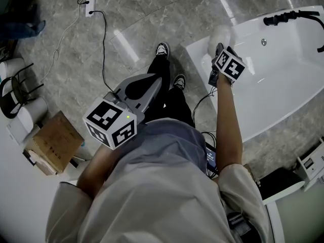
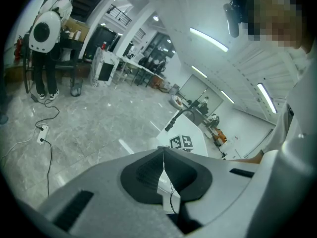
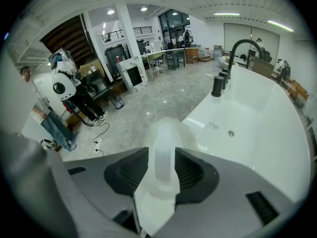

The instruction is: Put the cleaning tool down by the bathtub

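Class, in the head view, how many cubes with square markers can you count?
2. The left cube is at lower left; the right cube is at upper right, over the bathtub rim. None appears hidden.

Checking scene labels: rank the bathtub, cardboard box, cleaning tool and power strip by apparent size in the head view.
1. bathtub
2. cardboard box
3. cleaning tool, only partly visible and held nearer the camera than the floor, so less certain
4. power strip
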`<state>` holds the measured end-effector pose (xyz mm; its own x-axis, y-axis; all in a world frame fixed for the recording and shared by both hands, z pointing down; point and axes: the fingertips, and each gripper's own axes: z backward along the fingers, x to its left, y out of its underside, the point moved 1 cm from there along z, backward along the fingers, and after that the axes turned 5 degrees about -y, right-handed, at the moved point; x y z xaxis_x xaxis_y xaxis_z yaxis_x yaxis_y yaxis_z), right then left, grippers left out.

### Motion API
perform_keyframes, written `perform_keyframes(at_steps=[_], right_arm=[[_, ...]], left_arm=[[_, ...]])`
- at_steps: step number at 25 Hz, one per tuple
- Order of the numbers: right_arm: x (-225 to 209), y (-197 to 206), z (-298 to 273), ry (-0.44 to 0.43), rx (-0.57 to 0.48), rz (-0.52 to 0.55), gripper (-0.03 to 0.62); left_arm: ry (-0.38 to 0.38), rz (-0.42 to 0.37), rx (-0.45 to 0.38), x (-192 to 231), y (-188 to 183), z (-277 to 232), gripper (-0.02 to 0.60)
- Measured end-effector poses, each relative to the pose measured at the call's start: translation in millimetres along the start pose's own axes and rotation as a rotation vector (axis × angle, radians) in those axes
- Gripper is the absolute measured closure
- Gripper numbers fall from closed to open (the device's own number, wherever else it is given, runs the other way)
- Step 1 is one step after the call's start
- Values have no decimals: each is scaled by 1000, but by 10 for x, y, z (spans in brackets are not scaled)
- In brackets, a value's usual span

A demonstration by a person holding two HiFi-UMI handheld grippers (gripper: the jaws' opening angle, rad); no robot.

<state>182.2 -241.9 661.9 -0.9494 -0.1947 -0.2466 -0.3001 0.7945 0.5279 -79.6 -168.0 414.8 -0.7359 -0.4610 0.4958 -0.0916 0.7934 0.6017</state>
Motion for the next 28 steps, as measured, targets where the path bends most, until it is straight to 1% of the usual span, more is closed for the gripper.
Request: perform_keyframes(at_steps=[8, 12, 18, 28], right_arm=[[-58, -5, 104, -12, 10, -3, 454], [-43, -41, 190, -26, -3, -5, 454], [7, -44, 359, -57, -23, 22, 454], [-16, -36, 646, -72, -51, 39, 454]], left_arm=[[3, -12, -11, -91, -8, 8, 572], [2, -19, -27, -121, -37, 26, 572], [5, -25, -46, -211, 1, 51, 572], [2, -31, -78, -315, 7, 110, 572]])
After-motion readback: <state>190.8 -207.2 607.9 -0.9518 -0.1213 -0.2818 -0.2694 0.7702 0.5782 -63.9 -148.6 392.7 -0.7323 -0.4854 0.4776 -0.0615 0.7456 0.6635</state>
